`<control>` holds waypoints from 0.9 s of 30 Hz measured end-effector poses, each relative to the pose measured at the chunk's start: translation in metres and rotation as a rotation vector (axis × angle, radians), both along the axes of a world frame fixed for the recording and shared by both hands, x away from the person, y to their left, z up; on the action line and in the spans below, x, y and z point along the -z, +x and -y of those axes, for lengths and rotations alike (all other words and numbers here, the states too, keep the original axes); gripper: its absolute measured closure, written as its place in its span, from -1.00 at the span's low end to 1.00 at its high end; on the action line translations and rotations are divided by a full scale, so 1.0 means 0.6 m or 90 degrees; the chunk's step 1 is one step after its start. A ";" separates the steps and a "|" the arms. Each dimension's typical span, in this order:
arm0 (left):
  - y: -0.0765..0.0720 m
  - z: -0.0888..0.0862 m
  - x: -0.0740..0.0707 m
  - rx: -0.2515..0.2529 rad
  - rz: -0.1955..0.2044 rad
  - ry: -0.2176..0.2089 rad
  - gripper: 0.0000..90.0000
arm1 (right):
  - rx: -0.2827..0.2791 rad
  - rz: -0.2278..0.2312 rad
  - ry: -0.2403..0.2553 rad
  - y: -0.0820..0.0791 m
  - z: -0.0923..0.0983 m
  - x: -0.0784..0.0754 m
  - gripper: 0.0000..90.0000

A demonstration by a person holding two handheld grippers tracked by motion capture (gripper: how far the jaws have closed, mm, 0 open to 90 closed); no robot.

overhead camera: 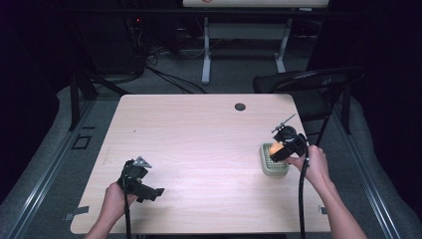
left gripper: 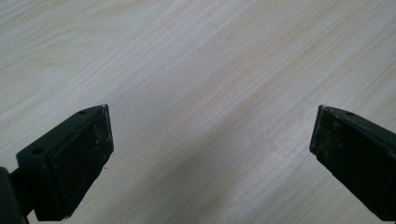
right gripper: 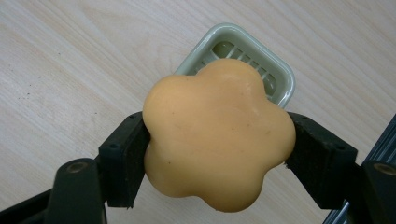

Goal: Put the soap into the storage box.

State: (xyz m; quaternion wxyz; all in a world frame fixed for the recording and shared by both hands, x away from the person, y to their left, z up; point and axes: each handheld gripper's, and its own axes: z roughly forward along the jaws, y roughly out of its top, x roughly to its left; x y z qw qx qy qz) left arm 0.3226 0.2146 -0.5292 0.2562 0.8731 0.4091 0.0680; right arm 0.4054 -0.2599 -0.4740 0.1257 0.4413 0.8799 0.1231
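No readable text, labels, brands or numbers anywhere: none on the surface [overhead camera: 199,144], the soap [right gripper: 217,135], the dish [right gripper: 280,77] or the fingers [left gripper: 74,158].

The dish [overhead camera: 275,167] stood near the right edge of the table [overhead camera: 199,144]. The soap [right gripper: 218,133] was above it, between the jaws of the right gripper [right gripper: 217,154].

Orange flower-shaped soap [right gripper: 218,135] held above a pale green slatted dish [right gripper: 275,70].

A pale, matt wood-grain desk [left gripper: 196,70] is seen, with a smooth, waxy orange flower-shaped soap [right gripper: 217,135], a glossy green plastic soap dish [right gripper: 280,77], and scuffed matt black claw pads [left gripper: 79,158].
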 end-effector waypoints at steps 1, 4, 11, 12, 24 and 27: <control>0.000 0.000 0.000 0.000 0.000 0.000 -1.00 | 0.003 -0.001 0.008 0.003 0.001 0.002 -0.40; 0.000 0.000 0.000 0.001 0.001 0.000 -1.00 | 0.004 -0.003 0.007 0.007 0.002 0.005 -0.40; 0.000 0.000 0.000 0.001 0.000 0.000 -1.00 | 0.009 -0.005 0.005 0.017 0.001 0.018 -0.40; 0.000 0.000 0.000 0.001 0.000 0.000 -1.00 | 0.005 -0.007 -0.001 0.019 0.001 0.019 -0.40; -0.001 -0.001 0.000 0.002 -0.003 -0.002 -1.00 | 0.003 -0.024 0.003 0.037 -0.004 0.053 -0.41; -0.001 -0.001 0.000 0.002 -0.003 -0.002 -1.00 | -0.003 -0.035 -0.012 0.040 -0.003 0.060 -0.41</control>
